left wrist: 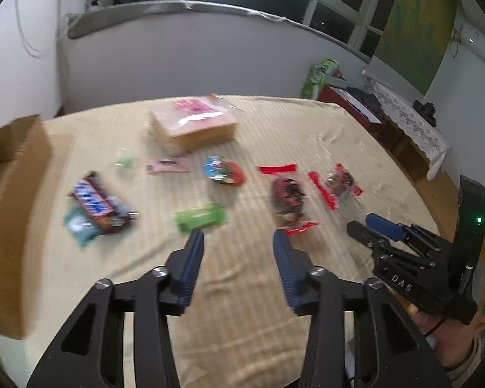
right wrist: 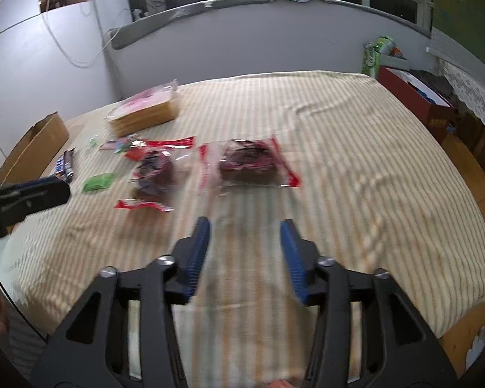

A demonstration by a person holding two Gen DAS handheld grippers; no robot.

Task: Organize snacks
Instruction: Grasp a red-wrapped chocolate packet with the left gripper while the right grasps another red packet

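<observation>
Striped cloth on desk (right wrist: 355, 161) carries scattered snacks: chocolate bar (left wrist: 95, 202) far left beside cardboard box (left wrist: 13, 194), presumably their destination. Left tool (left wrist: 239, 242) and right tool (right wrist: 245, 226) released, empty, approaching.

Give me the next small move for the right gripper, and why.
Probably ease the right gripper forward and down onto the clear bag with red edges straight ahead. Its jaws stand apart with nothing between them, the bag lies flat on the striped cloth just beyond the fingertips, and no snack has reached the cardboard box at the far left as far as can be seen.
</observation>
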